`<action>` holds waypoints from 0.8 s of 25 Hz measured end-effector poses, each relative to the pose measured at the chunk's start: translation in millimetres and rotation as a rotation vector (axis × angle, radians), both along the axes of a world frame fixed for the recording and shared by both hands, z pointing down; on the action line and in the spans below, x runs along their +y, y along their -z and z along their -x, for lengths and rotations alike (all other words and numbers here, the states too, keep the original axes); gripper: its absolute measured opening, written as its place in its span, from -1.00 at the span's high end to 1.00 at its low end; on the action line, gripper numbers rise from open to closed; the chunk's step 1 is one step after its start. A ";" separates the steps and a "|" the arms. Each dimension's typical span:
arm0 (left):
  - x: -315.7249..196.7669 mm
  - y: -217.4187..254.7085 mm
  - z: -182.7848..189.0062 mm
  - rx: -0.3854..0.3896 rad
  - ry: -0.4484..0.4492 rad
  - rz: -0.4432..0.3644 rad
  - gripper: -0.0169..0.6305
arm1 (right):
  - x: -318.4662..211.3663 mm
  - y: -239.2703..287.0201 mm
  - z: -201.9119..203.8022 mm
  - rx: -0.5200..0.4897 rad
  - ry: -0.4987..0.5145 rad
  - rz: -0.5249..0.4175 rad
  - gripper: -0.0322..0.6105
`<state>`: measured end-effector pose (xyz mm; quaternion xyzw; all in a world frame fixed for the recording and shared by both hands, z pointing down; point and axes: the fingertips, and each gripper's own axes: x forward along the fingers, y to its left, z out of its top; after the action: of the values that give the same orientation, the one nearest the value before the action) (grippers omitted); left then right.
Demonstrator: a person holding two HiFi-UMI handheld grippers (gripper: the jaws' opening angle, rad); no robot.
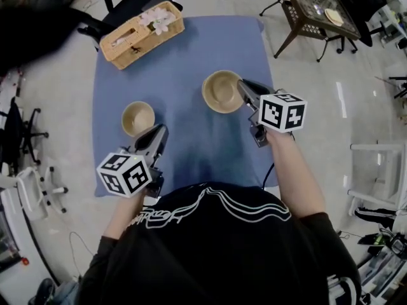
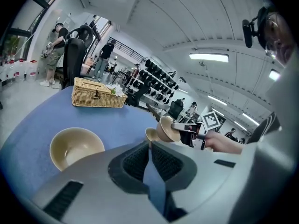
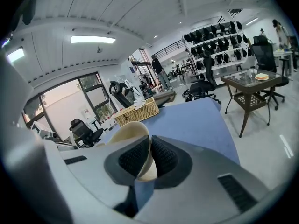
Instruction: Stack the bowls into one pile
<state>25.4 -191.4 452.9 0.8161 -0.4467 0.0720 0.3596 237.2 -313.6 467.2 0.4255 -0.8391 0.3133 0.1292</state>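
Note:
A small tan bowl (image 1: 138,118) sits on the blue cloth (image 1: 191,49), left of centre; it also lies low left in the left gripper view (image 2: 74,146). My left gripper (image 1: 162,131) hovers just right of and nearer than it, jaws shut on nothing (image 2: 150,157). My right gripper (image 1: 243,88) is shut on the right rim of a larger tan bowl (image 1: 221,91), whose rim is pinched between the pads (image 3: 135,134). In the left gripper view this bowl (image 2: 166,129) hangs tilted above the cloth, with another bowl (image 2: 149,134) partly showing behind it.
A wicker basket (image 1: 141,35) with a pale flower stands at the cloth's far left corner. A glass-topped side table (image 1: 315,8) stands beyond the cloth at the right. Office chairs and people stand around the room.

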 end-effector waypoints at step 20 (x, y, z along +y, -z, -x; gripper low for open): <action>-0.8 -15.3 17.5 -0.014 0.060 0.028 0.83 | -28.5 -56.9 4.9 0.040 -0.023 0.077 0.76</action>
<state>7.8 -192.2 468.2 0.7966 -0.4724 0.0729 0.3700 232.3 -342.1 524.0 0.4361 -0.8187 0.3384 0.1585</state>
